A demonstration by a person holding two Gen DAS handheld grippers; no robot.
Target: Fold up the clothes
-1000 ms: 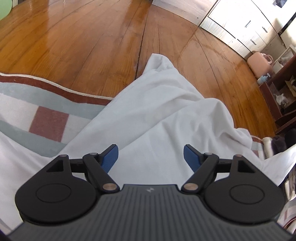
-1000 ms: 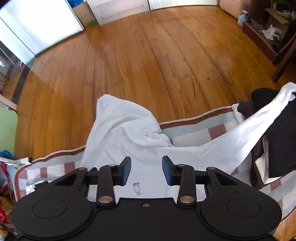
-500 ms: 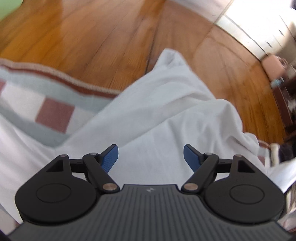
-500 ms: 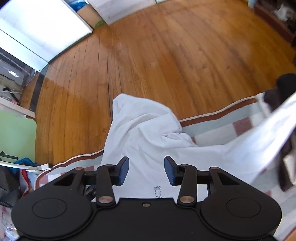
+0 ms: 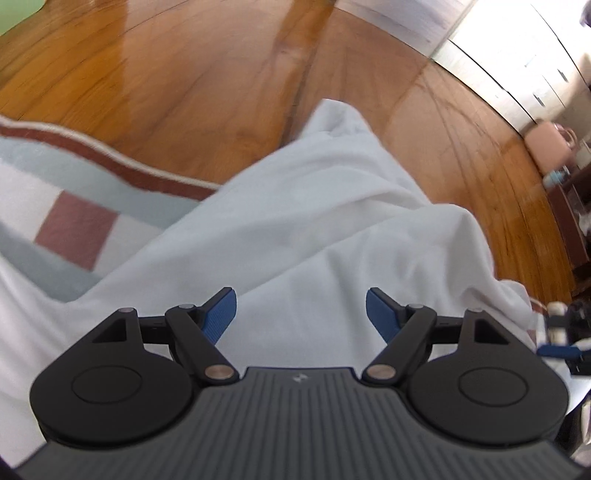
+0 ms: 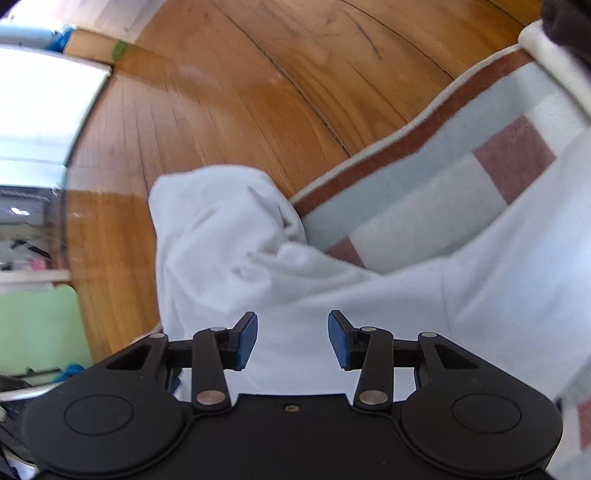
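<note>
A white garment [image 5: 317,221] lies rumpled over a checked blanket [image 5: 74,221], one bunched end reaching out onto the wood floor. My left gripper [image 5: 301,314] hovers just above the cloth, open, nothing between its blue pads. In the right wrist view the same white garment [image 6: 236,251] fills the middle, its crumpled end hanging past the blanket's brown border [image 6: 406,144]. My right gripper [image 6: 292,341] is low over the cloth, its jaws opening, with only flat fabric below them and nothing pinched.
Wood floor [image 5: 184,92] lies beyond the blanket. White cabinets [image 5: 517,66], a pink bag [image 5: 546,147] and a dark shelf stand at the far right. A dark garment [image 6: 569,26] lies on the blanket's top right corner. A green surface [image 6: 37,325] and clutter sit at the left.
My right gripper has dropped much closer to the white garment, rolled, and its jaws have widened. My left gripper has sunk slightly toward the cloth, jaws unchanged.
</note>
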